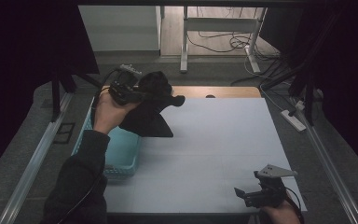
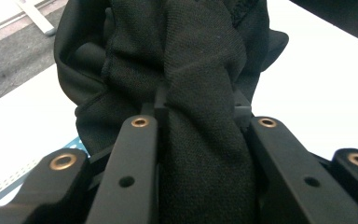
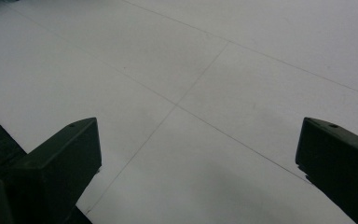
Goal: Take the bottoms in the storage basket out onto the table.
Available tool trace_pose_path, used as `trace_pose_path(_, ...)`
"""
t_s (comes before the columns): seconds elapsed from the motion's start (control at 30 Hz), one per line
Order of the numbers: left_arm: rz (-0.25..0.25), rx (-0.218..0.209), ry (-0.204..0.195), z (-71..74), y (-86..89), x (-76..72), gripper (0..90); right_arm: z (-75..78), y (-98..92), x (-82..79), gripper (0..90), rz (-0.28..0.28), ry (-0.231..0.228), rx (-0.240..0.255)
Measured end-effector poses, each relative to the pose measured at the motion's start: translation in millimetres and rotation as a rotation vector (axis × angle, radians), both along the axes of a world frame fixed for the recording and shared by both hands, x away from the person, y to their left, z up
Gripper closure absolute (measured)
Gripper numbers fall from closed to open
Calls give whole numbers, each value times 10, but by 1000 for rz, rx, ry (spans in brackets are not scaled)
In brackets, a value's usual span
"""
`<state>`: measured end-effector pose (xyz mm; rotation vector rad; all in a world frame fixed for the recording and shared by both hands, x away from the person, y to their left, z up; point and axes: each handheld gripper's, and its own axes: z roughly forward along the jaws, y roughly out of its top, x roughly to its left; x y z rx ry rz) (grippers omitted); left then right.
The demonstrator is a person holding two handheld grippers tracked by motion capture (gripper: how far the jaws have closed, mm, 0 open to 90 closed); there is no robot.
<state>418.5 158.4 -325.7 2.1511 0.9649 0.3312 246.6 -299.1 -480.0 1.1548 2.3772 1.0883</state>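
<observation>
Left gripper (image 1: 142, 95) clamps black cloth (image 1: 149, 116), which hangs below it.

White table (image 1: 205, 154); a teal basket (image 1: 121, 151) at its left edge.

1. Sits at the left edge of the table: a light blue basket (image 1: 121, 154), slatted wall showing.
2. Spreads wide and pale across the middle: the white table (image 1: 214, 149), faint seams crossing it.
3. Stands beyond the far edge: a white desk frame (image 1: 219, 28), with cables (image 1: 214, 46) looping on the floor beneath.
4. Lies on the floor at right: a white power strip (image 1: 293, 120).
</observation>
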Motion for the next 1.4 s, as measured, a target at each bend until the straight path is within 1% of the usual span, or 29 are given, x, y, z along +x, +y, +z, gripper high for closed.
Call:
trace_pose_path(0.03,-7,0,-1,1,-39,6,734,0,-1,0,3,0,0,1)
trace_pose_path(0.1,-14,2,-1,2,-57,10,734,0,-1,0,3,0,0,1)
trace_pose_path(0.13,-19,-3,-4,0,-99,17,733,0,-1,0,3,0,0,1)
trace_pose_path(0.3,-34,0,-6,2,-177,29,733,1,-3,-1,3,1,-1,3)
trace_pose_path(0.4,-44,-7,-8,3,-246,40,733,1,-4,-1,3,1,-1,3)
trace_pose_path(0.47,-45,-9,-9,3,-262,42,733,1,-4,-2,3,1,-2,3)
trace_pose_path(0.8,-82,-11,-20,-18,-465,57,733,2,-7,-3,3,1,-3,7)
trace_pose_path(0.83,-82,-11,-20,-18,-465,57,733,2,-7,-3,3,1,-3,7)
trace_pose_path(0.97,-103,-14,-23,-38,-573,67,733,3,-9,-3,3,2,-2,8)
trace_pose_path(1.1,-114,-15,-23,-52,-638,73,732,3,-10,-4,3,2,-2,9)
trace_pose_path(1.13,-119,-16,-23,-64,-681,78,733,4,-10,-5,3,2,-2,9)
trace_pose_path(1.4,-140,-12,-17,-130,-814,99,732,4,-12,-6,3,3,-3,11)
